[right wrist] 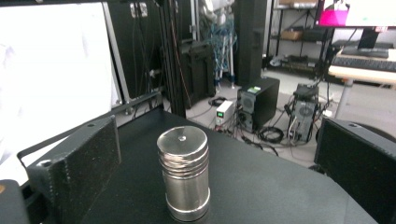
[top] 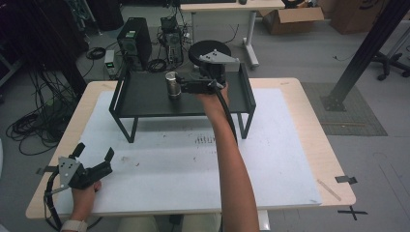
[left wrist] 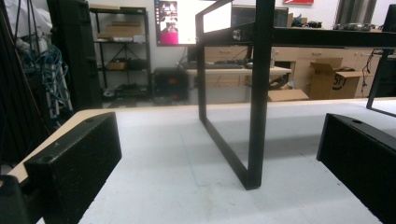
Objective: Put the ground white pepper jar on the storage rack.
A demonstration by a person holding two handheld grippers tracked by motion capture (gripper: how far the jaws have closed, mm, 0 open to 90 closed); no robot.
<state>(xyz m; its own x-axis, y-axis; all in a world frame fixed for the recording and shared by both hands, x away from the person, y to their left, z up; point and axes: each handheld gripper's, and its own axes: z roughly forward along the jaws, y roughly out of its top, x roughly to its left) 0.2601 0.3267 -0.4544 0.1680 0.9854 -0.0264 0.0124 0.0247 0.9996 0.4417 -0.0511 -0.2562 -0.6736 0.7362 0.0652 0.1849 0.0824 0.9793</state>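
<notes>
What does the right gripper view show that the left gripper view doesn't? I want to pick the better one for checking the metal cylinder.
Right gripper view: the metal cylinder stands upright on the black raised tray, between the open jaws of the right tool with gaps on both sides.

Left gripper view: the white mat on the table and the tray's leg frame seen from low down, ahead of the left tool.

Both: two open black jaws with nothing gripped, and a cluttered lab background.
</notes>
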